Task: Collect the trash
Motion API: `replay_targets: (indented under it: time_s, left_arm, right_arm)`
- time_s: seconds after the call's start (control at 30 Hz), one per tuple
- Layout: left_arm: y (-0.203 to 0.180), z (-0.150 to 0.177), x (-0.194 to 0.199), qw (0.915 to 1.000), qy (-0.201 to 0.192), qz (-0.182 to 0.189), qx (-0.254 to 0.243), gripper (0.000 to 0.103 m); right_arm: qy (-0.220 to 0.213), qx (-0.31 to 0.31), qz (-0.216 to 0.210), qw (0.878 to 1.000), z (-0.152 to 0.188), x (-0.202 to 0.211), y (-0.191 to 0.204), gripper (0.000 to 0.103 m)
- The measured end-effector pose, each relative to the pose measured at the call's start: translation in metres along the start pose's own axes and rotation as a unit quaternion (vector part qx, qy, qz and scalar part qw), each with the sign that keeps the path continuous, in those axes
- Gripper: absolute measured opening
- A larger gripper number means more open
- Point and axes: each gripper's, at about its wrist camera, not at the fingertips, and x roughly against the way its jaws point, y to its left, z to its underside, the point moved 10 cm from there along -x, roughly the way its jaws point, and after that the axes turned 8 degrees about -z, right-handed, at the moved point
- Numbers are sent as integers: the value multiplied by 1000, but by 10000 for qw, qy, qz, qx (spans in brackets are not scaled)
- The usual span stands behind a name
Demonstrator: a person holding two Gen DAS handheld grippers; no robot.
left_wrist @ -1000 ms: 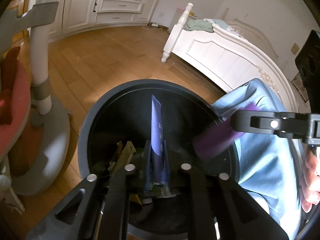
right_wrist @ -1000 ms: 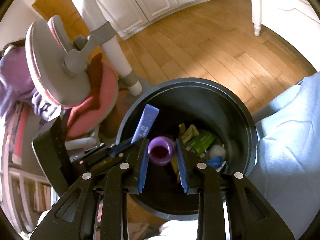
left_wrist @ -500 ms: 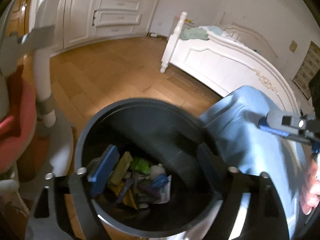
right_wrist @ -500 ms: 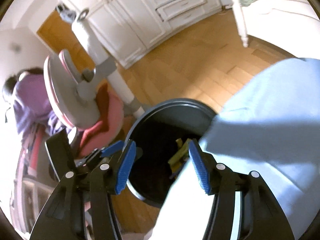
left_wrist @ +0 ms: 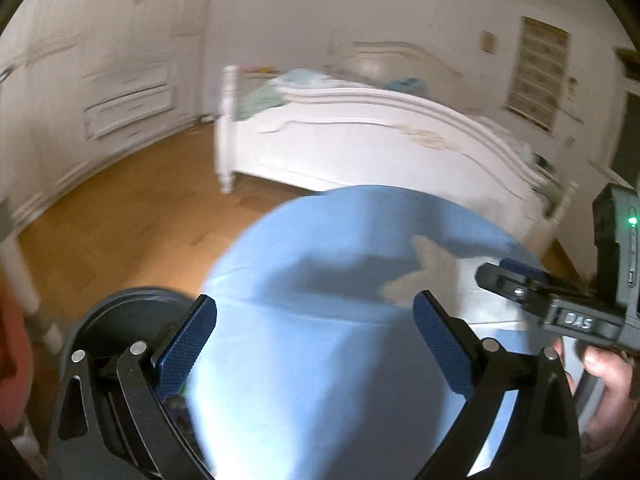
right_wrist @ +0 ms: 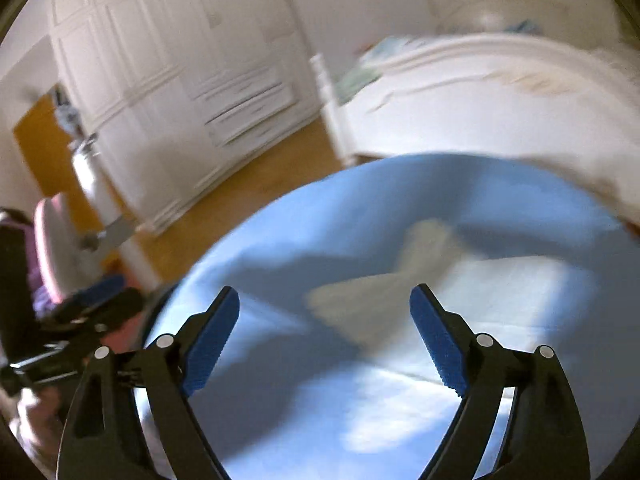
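— Blue cloth (right_wrist: pixel 360 420) covers the round table under both grippers?
— Yes. The left gripper (left_wrist: pixel 316 340) and the right gripper (right_wrist: pixel 326 332) are both spread wide, holding nothing.
— And the trash?
— A pale crumpled wrapper (right_wrist: pixel 384 292) lies on the cloth; the dark bin (left_wrist: pixel 120 320) sits lower left.

Bin (left_wrist: pixel 120 312) mostly hidden behind left claw (left_wrist: pixel 316 344); room motion-blurred.

- Two hand-held grippers: left hand-held gripper (left_wrist: pixel 314 344), right hand-held gripper (right_wrist: pixel 324 336), both spread wide
- One dark bin (left_wrist: pixel 120 316)
- One pale crumpled scrap (right_wrist: pixel 384 296)
- One blue-covered surface (left_wrist: pixel 320 360)
- One white bed (left_wrist: pixel 360 140)
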Motion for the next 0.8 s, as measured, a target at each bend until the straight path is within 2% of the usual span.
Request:
replay_targets:
  time_s: [0.17, 0.33, 0.43, 0.53, 0.63, 0.7, 0.8]
  left_arm:
    - [-63, -2, -4, 9987, -115, 319, -375, 98]
    - [-101, -7, -3, 9967, -529, 209, -580, 98]
    - [-112, -4, -10, 9958, -541, 9, -734, 98]
    - [-121, -1, -12, 9955, -558, 78, -760, 98]
    - [-124, 0, -10, 9938, -701, 1, -862, 98]
    - [-124, 1, -8, 9934, -740, 16, -876, 98]
    - [-123, 1, -7, 9933, -787, -10, -850, 98]
  right_arm:
    - [-564, 19, 872, 9946, 4, 50, -64, 98]
    - [-1015, -109, 1508, 9833, 17, 81, -106, 98]
    - [-1305, -198, 1694, 9767, 17, 91, -110, 98]
    - [-1778, -226, 1790, 9674, 16, 109, -113, 98]
    - [-1793, -269, 1839, 9661, 16, 110, -109, 98]
    - [-1769, -241, 2050, 9623, 17, 111, -109, 98]
    - [-1958, -189, 2198, 9555, 17, 121, -105, 98]
